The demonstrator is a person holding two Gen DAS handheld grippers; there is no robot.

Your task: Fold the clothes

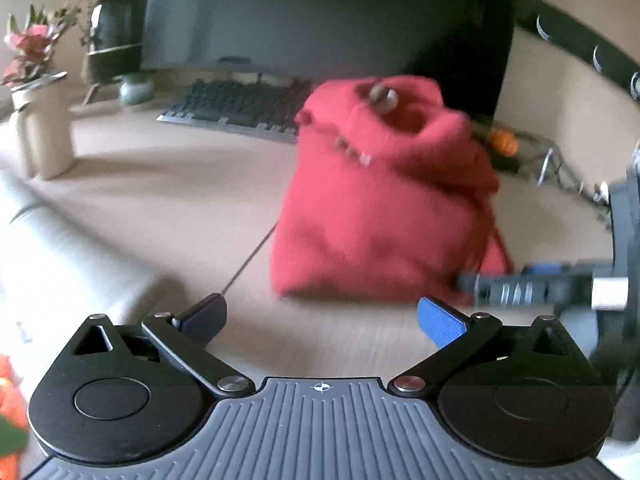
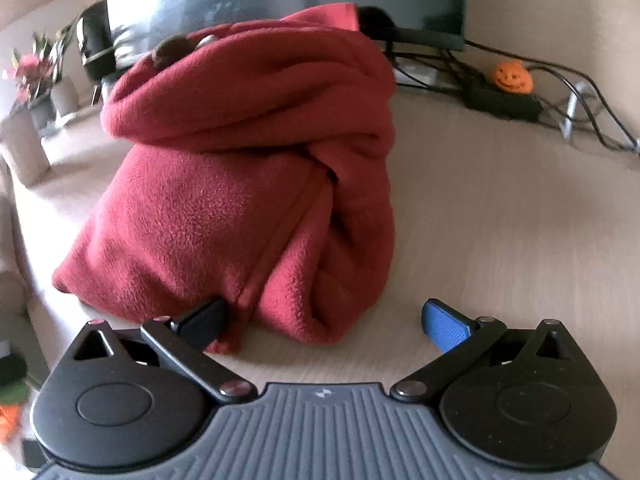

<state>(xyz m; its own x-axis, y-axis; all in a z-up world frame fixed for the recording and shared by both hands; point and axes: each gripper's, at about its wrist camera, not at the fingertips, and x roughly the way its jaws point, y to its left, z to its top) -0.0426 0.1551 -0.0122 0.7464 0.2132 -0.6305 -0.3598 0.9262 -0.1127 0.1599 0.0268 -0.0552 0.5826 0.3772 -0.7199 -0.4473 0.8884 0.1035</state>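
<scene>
A red fleece garment (image 1: 380, 200) lies folded into a thick bundle on the beige table, with a drawstring toggle on top. It fills the middle of the right wrist view (image 2: 248, 184). My left gripper (image 1: 322, 318) is open and empty, a short way in front of the bundle. My right gripper (image 2: 324, 320) is open and empty; its near edge of the bundle sits between the jaws, with the black left finger (image 2: 204, 318) against the fleece. The right gripper's body shows at the right edge of the left wrist view (image 1: 560, 284).
A monitor (image 1: 320, 12) and keyboard (image 1: 240, 108) stand behind the bundle. A vase with flowers (image 1: 36, 120) stands at the left. A pumpkin figure (image 2: 512, 76) and cables (image 2: 580, 96) lie at the back right. A pale cushion (image 1: 48, 264) lies at the left.
</scene>
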